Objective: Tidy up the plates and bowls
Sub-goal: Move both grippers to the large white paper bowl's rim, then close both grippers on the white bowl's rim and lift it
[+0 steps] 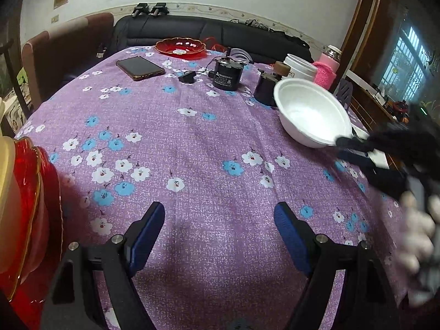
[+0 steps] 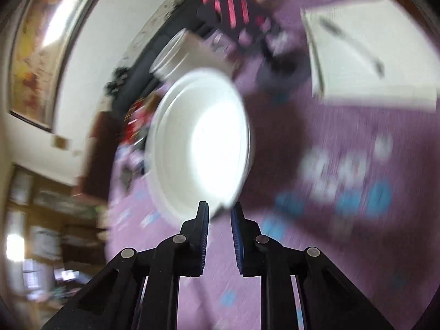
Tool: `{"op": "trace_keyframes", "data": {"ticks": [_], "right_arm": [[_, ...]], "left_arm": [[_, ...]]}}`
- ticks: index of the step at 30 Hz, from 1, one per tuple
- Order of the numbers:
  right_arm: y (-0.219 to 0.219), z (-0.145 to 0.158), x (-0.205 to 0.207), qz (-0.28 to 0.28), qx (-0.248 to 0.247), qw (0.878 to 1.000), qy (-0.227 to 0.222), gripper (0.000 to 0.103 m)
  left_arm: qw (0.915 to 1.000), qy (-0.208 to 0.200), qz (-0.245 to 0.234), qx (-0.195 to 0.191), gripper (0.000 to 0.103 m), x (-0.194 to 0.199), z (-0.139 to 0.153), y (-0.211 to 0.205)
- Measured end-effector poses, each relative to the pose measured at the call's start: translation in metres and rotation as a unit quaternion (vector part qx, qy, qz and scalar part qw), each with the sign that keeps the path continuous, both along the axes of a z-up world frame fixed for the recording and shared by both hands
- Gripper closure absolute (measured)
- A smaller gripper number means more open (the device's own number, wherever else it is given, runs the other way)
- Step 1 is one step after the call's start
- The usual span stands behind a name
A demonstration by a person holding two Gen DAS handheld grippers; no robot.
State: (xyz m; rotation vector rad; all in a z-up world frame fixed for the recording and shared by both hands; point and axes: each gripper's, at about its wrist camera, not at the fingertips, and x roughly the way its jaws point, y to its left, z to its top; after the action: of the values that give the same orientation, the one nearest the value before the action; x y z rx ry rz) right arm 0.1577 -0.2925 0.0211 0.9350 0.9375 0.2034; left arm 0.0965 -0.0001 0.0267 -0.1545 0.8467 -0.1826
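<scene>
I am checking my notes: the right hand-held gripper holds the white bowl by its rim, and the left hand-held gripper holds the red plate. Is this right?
Not quite. The right hand-held gripper does grip the white bowl by its rim, but the left hand-held gripper is open and holds nothing; the left wrist view shows the red plate lying across the table.
</scene>
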Motion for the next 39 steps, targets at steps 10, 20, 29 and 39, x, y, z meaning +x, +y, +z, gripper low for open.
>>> {"op": "trace_keyframes", "data": {"ticks": [10,20,29,39], "right_arm": [[-0.003,0.029,-0.003,-0.098,-0.141,0.984,-0.038,0.034],[0.001,0.008,0.049,-0.057,-0.127,0.990,0.017,0.089],[0.018,0.007,-0.029,0.001,-0.057,0.998,-0.017,0.087],[0.020,-0.002,-0.049,-0.055,-0.183,0.979,-0.076,0.054]], "left_arm": [[0.9998,-0.007,-0.006,0.016,0.022,-0.001,-0.002,-0.009],[0.9999,0.013,-0.008,0.005,0.022,0.005,-0.007,-0.005],[0.9997,0.018,-0.012,-0.008,0.022,0.004,-0.006,-0.003],[0.9997,0.014,-0.021,-0.003,0.022,0.001,-0.009,-0.007]]}}
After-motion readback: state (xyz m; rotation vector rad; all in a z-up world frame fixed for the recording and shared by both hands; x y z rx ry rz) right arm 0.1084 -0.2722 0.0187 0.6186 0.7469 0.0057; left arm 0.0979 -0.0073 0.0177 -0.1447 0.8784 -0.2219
